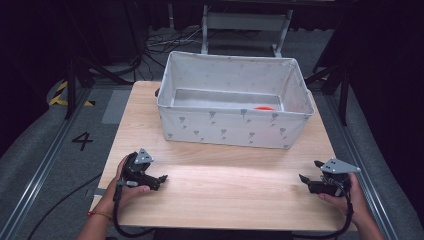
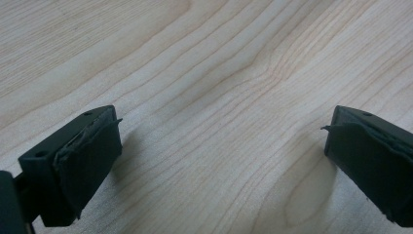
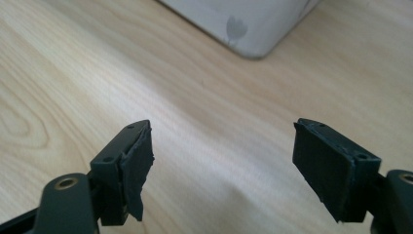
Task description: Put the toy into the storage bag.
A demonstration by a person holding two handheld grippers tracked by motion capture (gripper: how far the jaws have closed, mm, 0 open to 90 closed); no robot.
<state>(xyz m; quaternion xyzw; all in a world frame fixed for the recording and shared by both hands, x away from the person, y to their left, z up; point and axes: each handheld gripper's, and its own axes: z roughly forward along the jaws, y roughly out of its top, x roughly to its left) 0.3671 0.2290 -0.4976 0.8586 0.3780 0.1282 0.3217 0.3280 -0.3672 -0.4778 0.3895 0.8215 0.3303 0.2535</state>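
Wooden table [image 1: 220,175] bears both hands, left claw [image 1: 162,178] and right claw [image 1: 303,178] gaping.

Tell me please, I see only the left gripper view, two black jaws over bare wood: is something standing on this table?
Observer: Yes, a white fabric bin stands at the table's far side.
Operator: Is anything inside it?
Observer: Something small and orange-red lies on its floor, near the right front; I cannot tell what.
Operator: And the other gripper?
Observer: The right gripper is low over the table's right near corner, jaws open, nothing between them.
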